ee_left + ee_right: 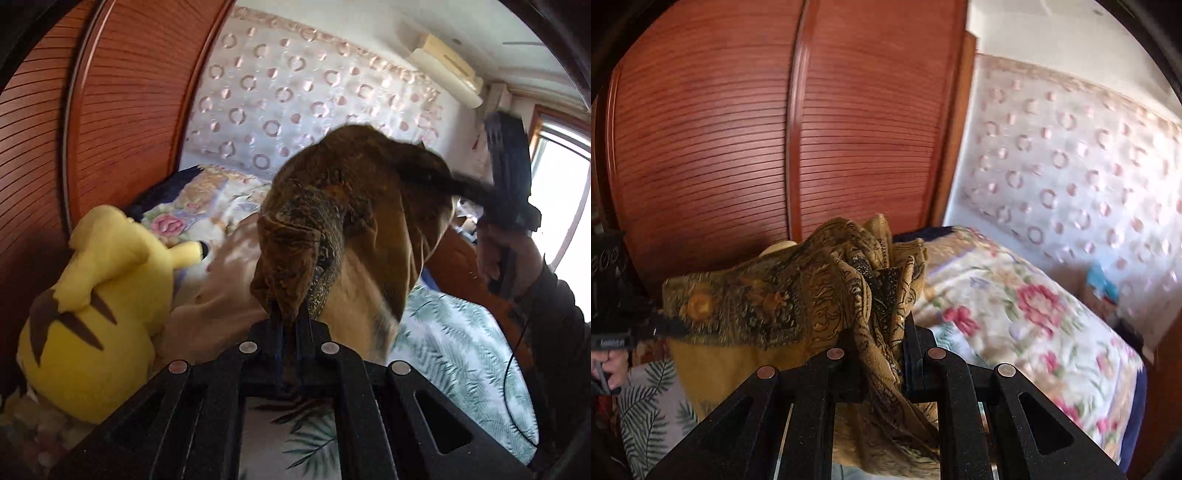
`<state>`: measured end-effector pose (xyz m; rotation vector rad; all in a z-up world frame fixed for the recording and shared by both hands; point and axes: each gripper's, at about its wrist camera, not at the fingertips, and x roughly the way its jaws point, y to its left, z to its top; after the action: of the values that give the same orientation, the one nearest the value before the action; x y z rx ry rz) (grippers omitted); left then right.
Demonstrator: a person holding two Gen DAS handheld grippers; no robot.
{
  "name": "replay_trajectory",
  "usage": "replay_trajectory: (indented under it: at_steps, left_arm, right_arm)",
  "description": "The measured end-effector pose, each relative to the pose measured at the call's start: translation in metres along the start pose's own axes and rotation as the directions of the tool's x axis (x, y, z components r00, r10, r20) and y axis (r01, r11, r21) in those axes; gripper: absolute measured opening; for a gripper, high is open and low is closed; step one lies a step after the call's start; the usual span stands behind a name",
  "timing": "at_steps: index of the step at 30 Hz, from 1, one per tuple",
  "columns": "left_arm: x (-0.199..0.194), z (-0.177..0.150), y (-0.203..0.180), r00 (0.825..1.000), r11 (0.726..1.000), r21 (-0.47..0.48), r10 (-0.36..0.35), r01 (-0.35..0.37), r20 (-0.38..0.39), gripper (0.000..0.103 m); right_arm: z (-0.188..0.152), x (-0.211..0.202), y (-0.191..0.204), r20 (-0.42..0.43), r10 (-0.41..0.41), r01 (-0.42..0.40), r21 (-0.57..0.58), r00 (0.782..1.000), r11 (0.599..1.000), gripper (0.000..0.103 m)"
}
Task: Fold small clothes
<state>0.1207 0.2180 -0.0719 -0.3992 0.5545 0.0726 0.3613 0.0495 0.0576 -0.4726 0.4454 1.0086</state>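
Left wrist view: the left claw [290,321] is pinched narrow on a bunched edge of the mustard-brown patterned cloth [343,206], which rises from the fingers toward 12 o'clock and hangs in the air above the bed [461,354]. At 3 o'clock the right claw [480,194], gripped by the person's hand [506,258], holds the cloth's far corner; its jaws are blurred here. A yellow plush toy [92,314] lies on the bed at 9 o'clock, before the louvred wooden wardrobe [122,110]. A curtain with ring motifs [295,92] hangs at 12 o'clock.

Right wrist view: the right claw [882,339] is closed on a thick gather of the same cloth [820,280], which spreads toward 9 o'clock, where the left claw [670,326] grips its other end. A floral quilt [1015,314] covers the bed at 3 o'clock.
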Motion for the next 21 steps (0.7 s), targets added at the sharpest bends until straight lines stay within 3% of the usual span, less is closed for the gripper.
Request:
replay_trajectory:
  at_steps: [5, 10, 12, 15, 18, 21]
  left_arm:
    - [0.003, -0.011, 0.02, 1.0, 0.999, -0.048, 0.016, -0.017, -0.019, 0.006]
    - [0.009, -0.015, 0.027, 0.999, 0.998, -0.061, 0.026, -0.028, -0.037, 0.006]
    - [0.01, -0.014, 0.028, 0.999, 0.998, -0.058, 0.03, -0.032, -0.041, 0.006]
    - [0.011, -0.015, 0.027, 0.998, 0.998, -0.06, 0.032, -0.035, -0.049, 0.006]
    - [0.011, -0.016, 0.029, 0.998, 0.997, -0.069, 0.033, -0.037, -0.052, 0.006]
    - [0.011, -0.017, 0.028, 0.997, 0.997, -0.062, 0.047, -0.051, -0.056, 0.006]
  right_arm:
    - [0.027, 0.051, 0.006, -0.046, 0.04, -0.042, -0.046, 0.998, 0.998, 0.013]
    - [0.023, 0.078, 0.003, -0.103, 0.023, -0.022, 0.008, 0.994, 1.0, 0.015]
    - [0.022, 0.087, -0.004, -0.126, 0.006, -0.001, 0.044, 0.992, 0.999, 0.021]
    - [0.024, 0.092, -0.015, -0.109, -0.056, 0.064, 0.076, 0.993, 0.995, 0.044]
    - [0.025, 0.081, -0.021, -0.069, -0.094, 0.101, 0.101, 0.993, 0.99, 0.048]
    - [0.015, 0.077, -0.023, -0.077, -0.03, 0.041, 0.145, 0.997, 0.989, 0.048]
